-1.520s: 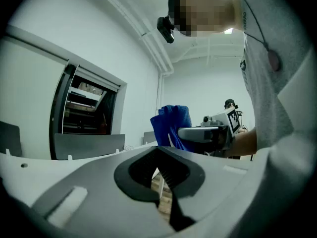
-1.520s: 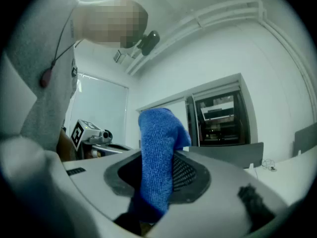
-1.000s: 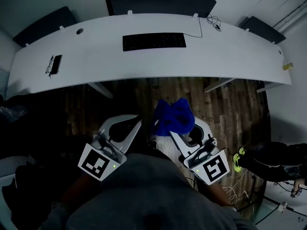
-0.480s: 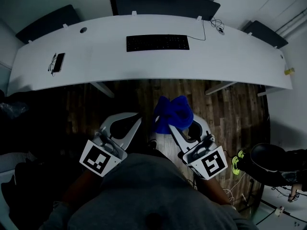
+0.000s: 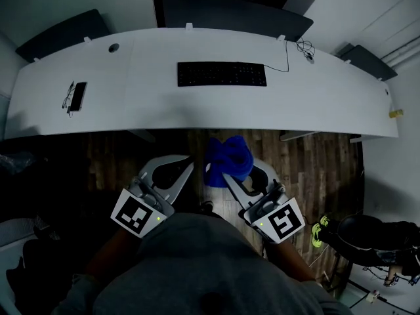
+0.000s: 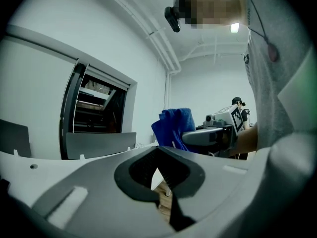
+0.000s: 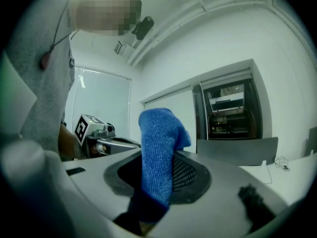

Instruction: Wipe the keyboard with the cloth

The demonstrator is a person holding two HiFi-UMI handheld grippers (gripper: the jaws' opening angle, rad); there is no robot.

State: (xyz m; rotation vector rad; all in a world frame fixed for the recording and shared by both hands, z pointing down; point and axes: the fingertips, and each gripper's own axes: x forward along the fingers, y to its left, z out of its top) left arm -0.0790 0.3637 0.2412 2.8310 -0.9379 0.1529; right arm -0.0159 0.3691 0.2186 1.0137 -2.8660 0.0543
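- Clamped in the right tongs (image 5: 231,174): a blue cloth (image 5: 230,155), bunched and standing up out of the jaws.
- Held over the wooden floor (image 5: 308,159), just short of the near edge of the white counter (image 5: 151,104), touching neither.
- Left tongs (image 5: 187,166) drawn nearly together, only a thin slit between the jaws, nothing in it; held just beside the right pair and about level with it.
- On the counter, well apart from the cloth: a black keyboard (image 5: 222,74), lying flat near the middle, with a thin cable (image 5: 287,54) leading off its right end.
- Far left on the counter: a dark phone (image 5: 77,96).
- Along the back edge, behind the keyboard: a dark panel (image 5: 236,15).
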